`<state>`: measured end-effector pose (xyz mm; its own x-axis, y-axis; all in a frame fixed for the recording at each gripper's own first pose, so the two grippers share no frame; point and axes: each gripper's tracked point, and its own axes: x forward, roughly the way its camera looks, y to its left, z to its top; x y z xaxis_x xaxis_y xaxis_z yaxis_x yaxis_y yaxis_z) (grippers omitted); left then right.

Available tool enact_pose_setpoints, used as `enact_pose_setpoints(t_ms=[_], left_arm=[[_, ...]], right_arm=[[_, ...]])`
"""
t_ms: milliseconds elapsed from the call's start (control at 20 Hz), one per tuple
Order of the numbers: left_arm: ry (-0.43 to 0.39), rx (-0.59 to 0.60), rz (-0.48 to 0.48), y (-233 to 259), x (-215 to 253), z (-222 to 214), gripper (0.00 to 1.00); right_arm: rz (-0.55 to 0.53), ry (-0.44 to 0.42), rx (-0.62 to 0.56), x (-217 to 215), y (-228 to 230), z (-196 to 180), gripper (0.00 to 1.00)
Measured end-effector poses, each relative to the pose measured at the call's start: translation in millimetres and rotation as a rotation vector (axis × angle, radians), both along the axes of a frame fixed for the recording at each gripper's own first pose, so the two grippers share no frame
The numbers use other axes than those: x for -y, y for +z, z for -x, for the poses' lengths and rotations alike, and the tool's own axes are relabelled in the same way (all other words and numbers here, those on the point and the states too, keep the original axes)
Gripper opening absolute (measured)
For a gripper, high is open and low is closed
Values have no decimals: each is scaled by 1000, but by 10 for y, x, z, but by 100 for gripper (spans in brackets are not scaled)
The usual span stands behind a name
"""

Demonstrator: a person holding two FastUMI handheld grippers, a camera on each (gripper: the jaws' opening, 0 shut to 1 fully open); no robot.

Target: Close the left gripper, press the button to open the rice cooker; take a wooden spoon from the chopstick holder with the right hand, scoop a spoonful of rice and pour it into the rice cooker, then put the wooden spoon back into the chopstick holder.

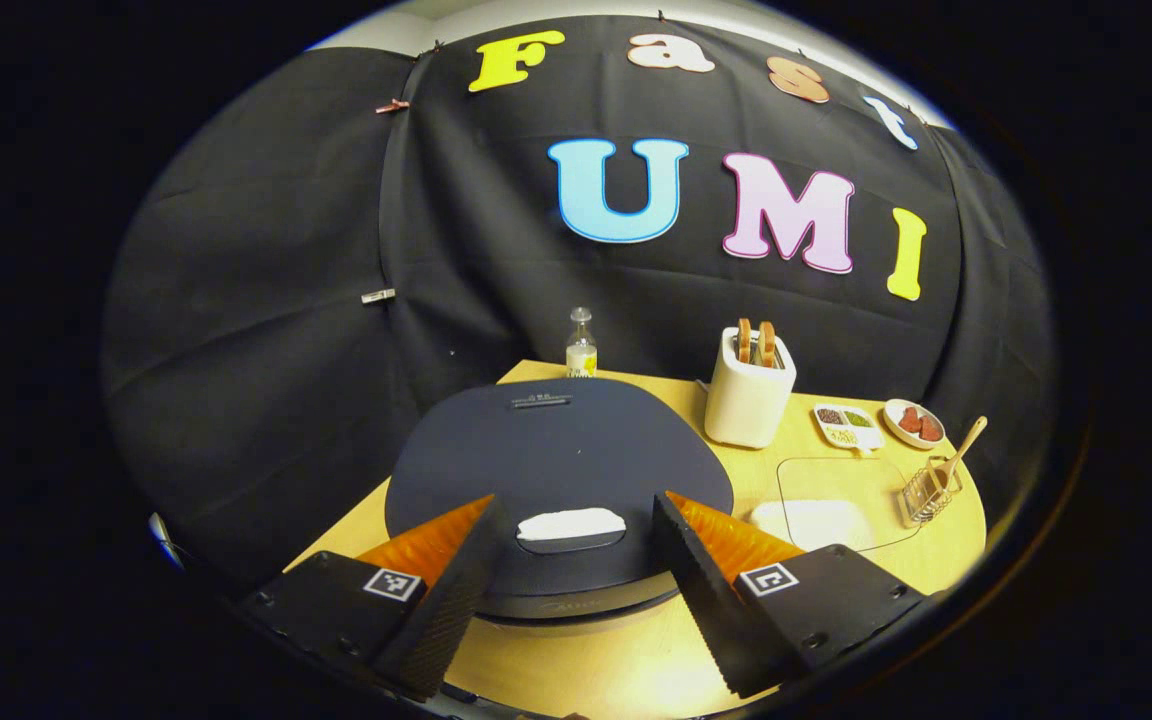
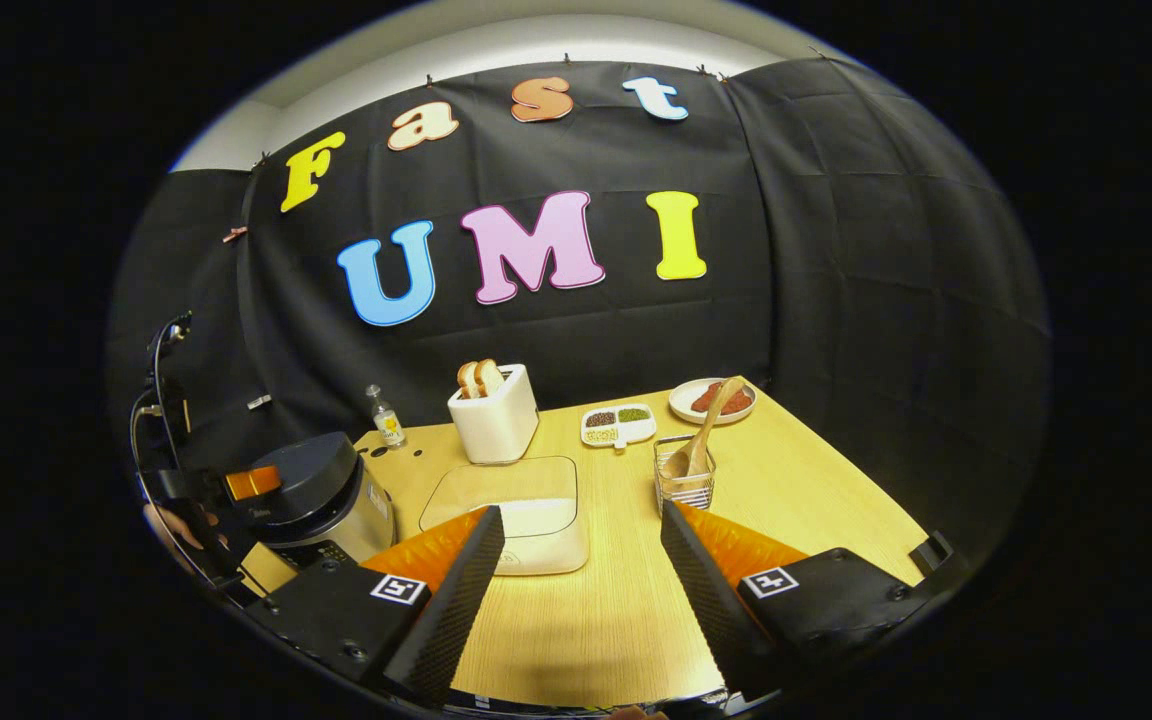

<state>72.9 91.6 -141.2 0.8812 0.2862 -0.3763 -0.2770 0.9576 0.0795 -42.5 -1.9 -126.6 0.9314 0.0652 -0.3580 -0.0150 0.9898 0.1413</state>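
Tongs [image 1: 571, 580] spread over cooker lid [image 1: 556, 450]; spoon [image 2: 701, 440] in holder [image 2: 684, 480].

Lidded rice cooker [image 1: 556, 470]; wooden spoon [image 2: 701, 435] in holder [image 2: 684, 485].

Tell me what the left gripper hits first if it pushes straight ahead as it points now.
Most likely the rice cooker: its closed lid sits right between the open left gripper, with the pale button on the near edge dead ahead. Depth is hard to judge, so contact might land on the lid's rim instead.
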Motion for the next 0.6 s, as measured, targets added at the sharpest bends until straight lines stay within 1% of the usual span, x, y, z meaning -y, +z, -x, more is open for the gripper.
enact_pose_setpoints(t_ms=[200,350,400,500,600], left_arm=[[-13,31,-39,-51,16,7,100],[8,29,7,-101,-18,-6,100],[10,30,8,-117,-11,-12,100],[-3,46,-27,-117,29,-26,100],[-17,52,-33,-120,8,-16,100]], right_arm=[[11,17,-20,-48,-68,49,99],[12,26,-28,-82,-95,41,98],[9,29,-27,-105,-91,30,99],[6,40,-27,-161,-106,22,98],[26,45,-12,-155,-89,-21,99]])
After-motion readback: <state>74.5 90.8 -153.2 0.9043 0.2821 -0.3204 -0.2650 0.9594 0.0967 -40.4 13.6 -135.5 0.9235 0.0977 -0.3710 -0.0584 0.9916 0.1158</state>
